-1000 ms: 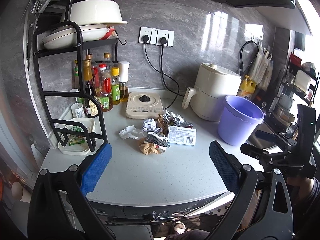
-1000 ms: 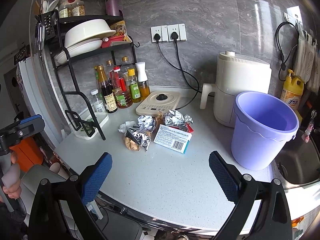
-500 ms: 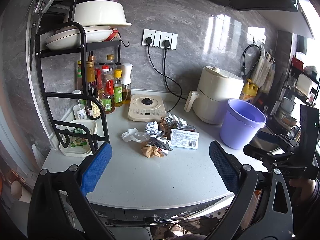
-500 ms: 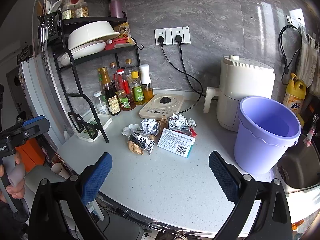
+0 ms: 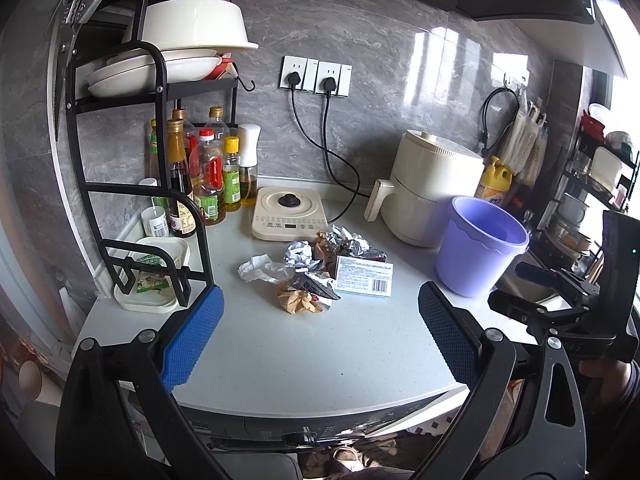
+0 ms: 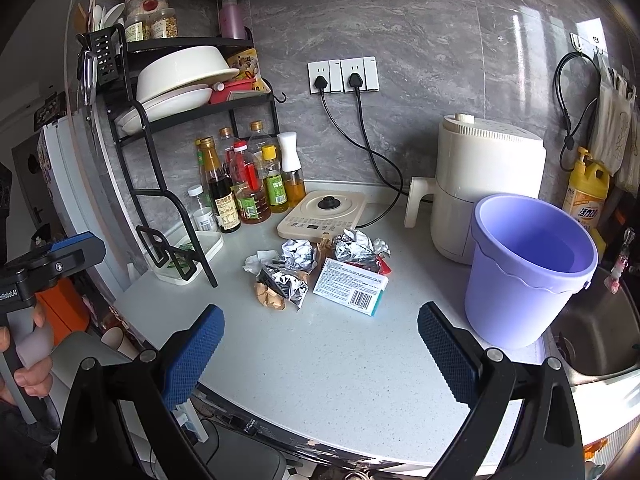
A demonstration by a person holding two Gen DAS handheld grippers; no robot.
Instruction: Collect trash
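Observation:
A heap of trash lies mid-counter: a white barcode box (image 5: 363, 277) (image 6: 351, 286), crumpled foil (image 5: 298, 254) (image 6: 297, 254), brown paper (image 5: 298, 302) (image 6: 269, 296), a white tissue (image 5: 260, 270) and a foil wrapper (image 6: 286, 284). An empty purple bucket (image 5: 482, 246) (image 6: 528, 264) stands to the right of the heap. My left gripper (image 5: 318, 334) is open and empty, above the counter's front edge, short of the trash. My right gripper (image 6: 320, 346) is open and empty, also short of the heap, with the bucket to its right.
A black rack (image 5: 160, 184) with dishes and sauce bottles (image 6: 240, 184) stands at the left, with a white tray (image 5: 152, 276) under it. A cream hot plate (image 5: 288, 218) and a cream appliance (image 6: 484, 184) stand behind the heap. A sink (image 6: 596, 332) lies to the right.
Both grippers have risen and drawn back slightly, so the heap and bucket sit a little lower and farther in view. Nothing on the counter has moved.

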